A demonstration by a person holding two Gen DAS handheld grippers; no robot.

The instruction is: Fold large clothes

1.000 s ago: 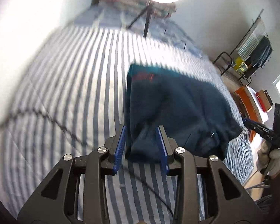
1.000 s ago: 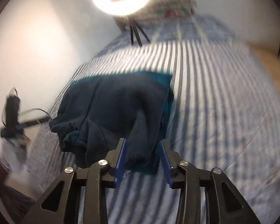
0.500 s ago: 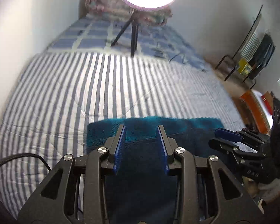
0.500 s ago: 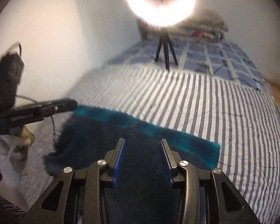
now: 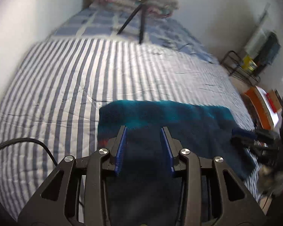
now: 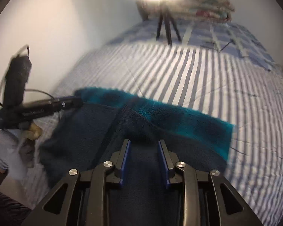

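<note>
Fleece garment (image 5: 179,124), bunched and hanging a second ago, now lies spread on the striped bed (image 5: 66,86); my left tongs (image 5: 144,143) are opening and my right tongs (image 6: 143,156) closing, fabric between both; folding can begin.

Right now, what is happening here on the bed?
A person holds a two-finger gripper in each hand and is folding a dark blue fleece garment on the striped bedspread. The left gripper has dark fabric between its fingers, and its jaws are opening. The right gripper also has fabric between its fingers, and its jaws are closing. The garment lies flat across the near part of the bed, with a brighter teal band along its far edge. A ring light on a tripod stands further back.
</note>
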